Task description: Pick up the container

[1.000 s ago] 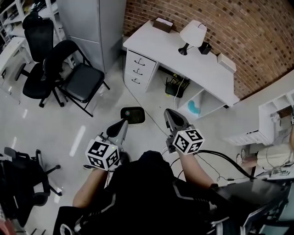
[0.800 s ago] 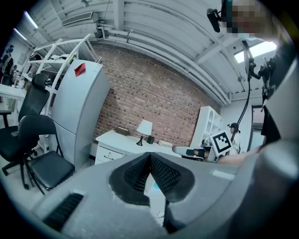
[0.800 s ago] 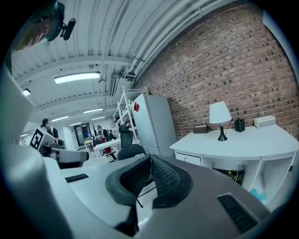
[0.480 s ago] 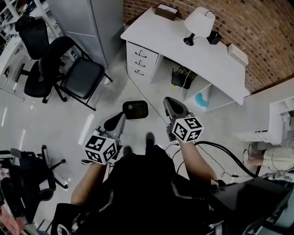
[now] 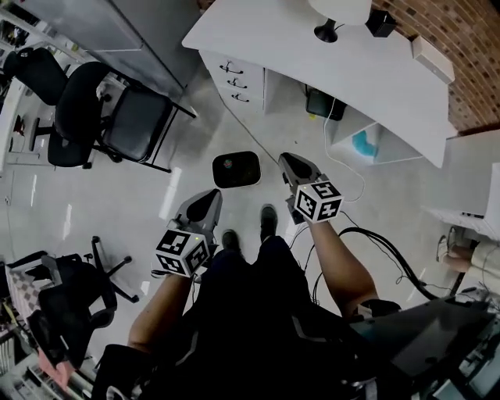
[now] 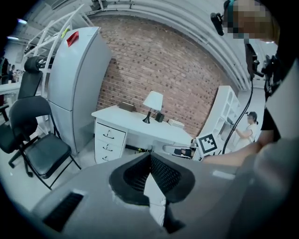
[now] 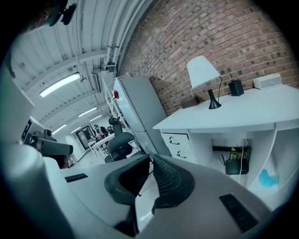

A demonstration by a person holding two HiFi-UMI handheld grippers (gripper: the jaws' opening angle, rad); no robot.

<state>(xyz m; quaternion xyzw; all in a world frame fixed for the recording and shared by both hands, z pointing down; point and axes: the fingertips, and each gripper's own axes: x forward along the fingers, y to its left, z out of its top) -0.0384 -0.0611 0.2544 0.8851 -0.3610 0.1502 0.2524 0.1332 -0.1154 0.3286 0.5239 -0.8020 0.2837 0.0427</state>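
The container (image 5: 236, 169) is a black, rounded box lying on the pale floor in the head view. It is ahead of the person's shoes (image 5: 267, 221) and shows in neither gripper view. My left gripper (image 5: 209, 197) hangs to the near left of it, apart from it, jaws shut and empty. My right gripper (image 5: 287, 161) is just right of the container, also apart from it, shut with nothing held. In the left gripper view the left gripper (image 6: 149, 157) has its ribbed pads together, and in the right gripper view the right gripper (image 7: 150, 159) points toward the desk.
A white desk (image 5: 351, 70) with drawers (image 5: 233, 76) and a lamp (image 5: 334, 11) stands ahead. A black folding chair (image 5: 139, 123) and an office chair (image 5: 43, 74) are at the left, and another chair (image 5: 66, 301) at the lower left. Cables (image 5: 375, 250) trail on the floor at right.
Both grippers have sunk and moved forward toward the floor. The head view has tipped further down, so the container now lies closer between the two grippers. Jaws stayed shut.
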